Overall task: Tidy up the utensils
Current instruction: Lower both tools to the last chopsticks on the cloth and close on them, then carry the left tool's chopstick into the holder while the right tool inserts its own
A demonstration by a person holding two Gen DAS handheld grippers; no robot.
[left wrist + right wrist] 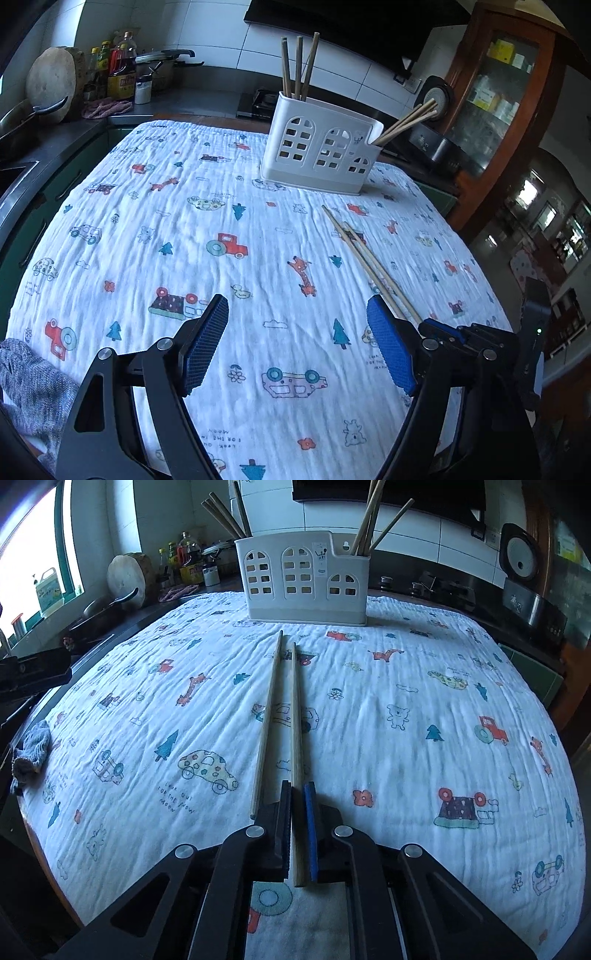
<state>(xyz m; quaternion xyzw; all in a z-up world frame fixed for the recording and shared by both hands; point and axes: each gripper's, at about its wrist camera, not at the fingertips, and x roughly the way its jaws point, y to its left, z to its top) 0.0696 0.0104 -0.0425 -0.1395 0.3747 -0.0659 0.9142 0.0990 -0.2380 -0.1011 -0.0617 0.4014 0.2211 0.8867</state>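
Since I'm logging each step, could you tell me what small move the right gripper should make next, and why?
Probably lift. The right gripper is shut on one chopstick, whose far end seems to rest on the cloth beside a second chopstick. Raising it would clear the cloth before carrying it to the white holder.

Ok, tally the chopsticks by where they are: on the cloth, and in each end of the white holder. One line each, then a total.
Chopsticks on the cloth: 2, one loose, one clamped in the right gripper
Chopsticks in the holder's left end: 4
Chopsticks in the holder's right end: 3
Total: 9
The left gripper is open and holds none.
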